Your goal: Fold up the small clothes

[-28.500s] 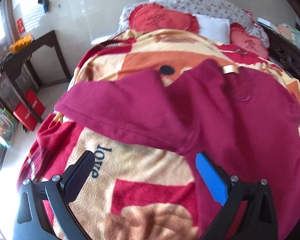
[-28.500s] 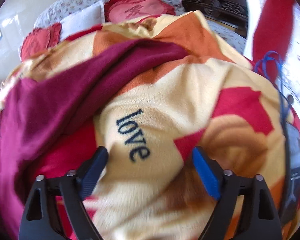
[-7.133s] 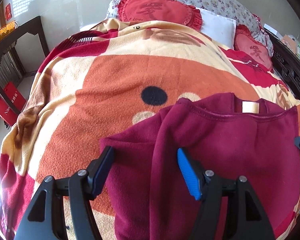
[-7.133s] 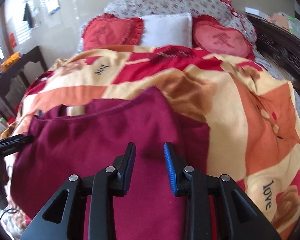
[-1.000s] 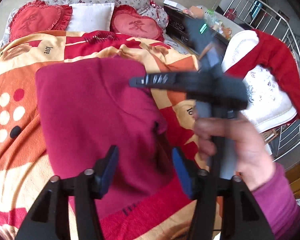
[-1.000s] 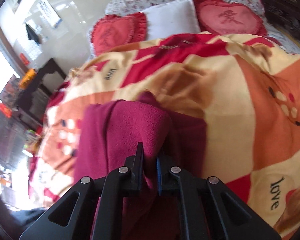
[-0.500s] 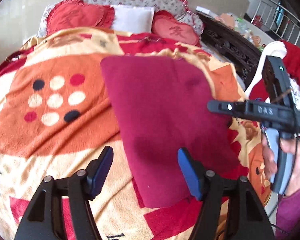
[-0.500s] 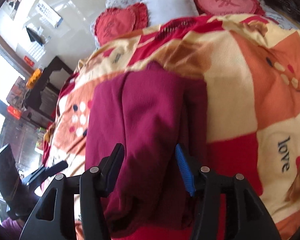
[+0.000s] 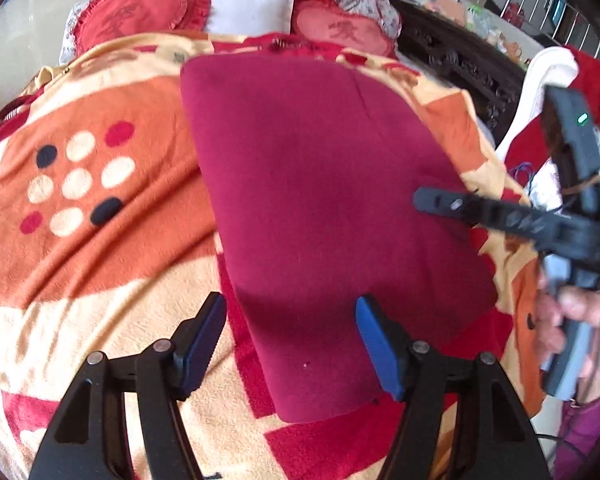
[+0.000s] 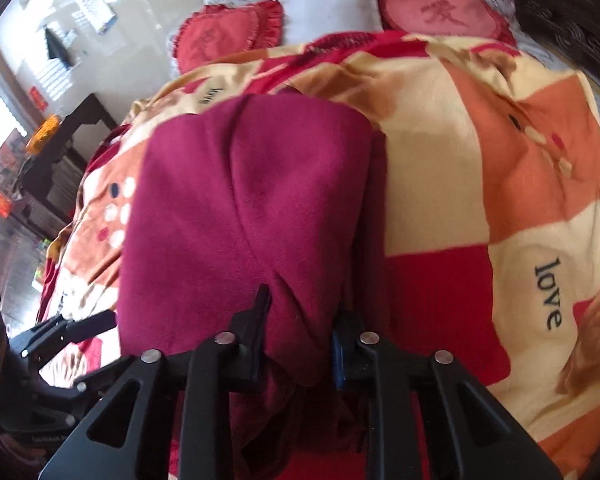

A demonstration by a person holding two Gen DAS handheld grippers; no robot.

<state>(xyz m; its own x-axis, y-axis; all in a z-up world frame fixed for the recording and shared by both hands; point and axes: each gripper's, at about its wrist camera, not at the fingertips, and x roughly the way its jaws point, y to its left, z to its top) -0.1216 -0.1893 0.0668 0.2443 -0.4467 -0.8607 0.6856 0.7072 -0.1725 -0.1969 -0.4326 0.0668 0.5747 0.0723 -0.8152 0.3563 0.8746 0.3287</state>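
Left gripper (image 9: 288,334) hovers, fingers spread wide over the near edge of the folded maroon garment (image 9: 320,184) lying on the bed's blanket (image 9: 100,216); right gripper (image 10: 300,330) closing, fingers pinching its bunched near edge.

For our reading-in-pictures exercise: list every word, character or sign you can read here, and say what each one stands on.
"love": printed on the blanket, at right and smaller near its top edge.
A Chinese character, too blurred to name: on each heart cushion.
Wall papers: too small to read.
The folded garment: no text.
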